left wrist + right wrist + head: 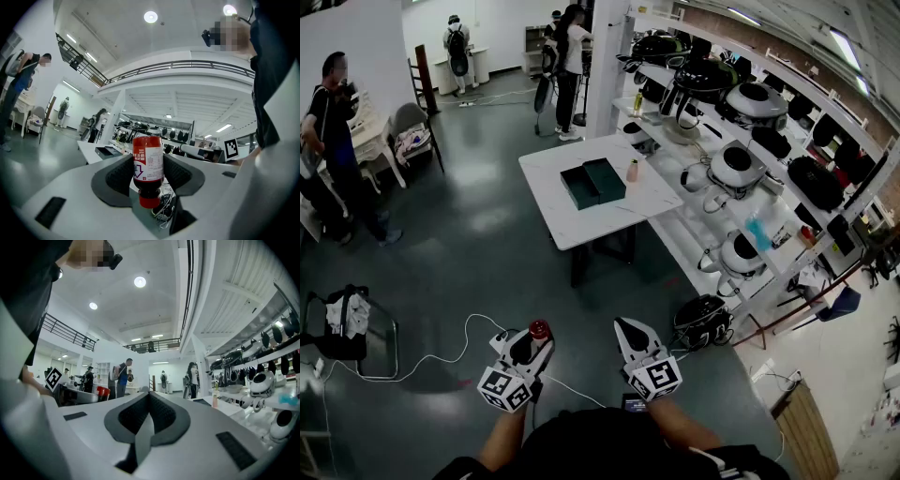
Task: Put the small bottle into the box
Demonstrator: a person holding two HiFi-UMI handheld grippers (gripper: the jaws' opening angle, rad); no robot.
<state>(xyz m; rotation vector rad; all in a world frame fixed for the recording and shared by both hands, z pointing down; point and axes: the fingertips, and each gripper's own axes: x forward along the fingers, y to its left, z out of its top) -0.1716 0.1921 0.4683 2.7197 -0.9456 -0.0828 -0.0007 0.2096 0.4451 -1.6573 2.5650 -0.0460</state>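
My left gripper (534, 339) is shut on the small bottle (539, 330), which has dark contents, a red and white label and a red cap. In the left gripper view the bottle (148, 165) stands between the black pads (117, 176) with its cap toward the camera. My right gripper (628, 330) is shut with nothing in it, and its jaws meet in the right gripper view (149, 398). The dark green box (592, 182) lies open on the white table (553, 164), well ahead of both grippers. The box (107, 151) looks small and far off in the left gripper view.
A pale peach bottle (632, 171) stands on the table beside the box. Shelves of round appliances (736, 169) line the right side. A black helmet-like object (703, 321) and white cables (441, 356) lie on the floor. A chair (347, 328) is at left, and people stand at the back.
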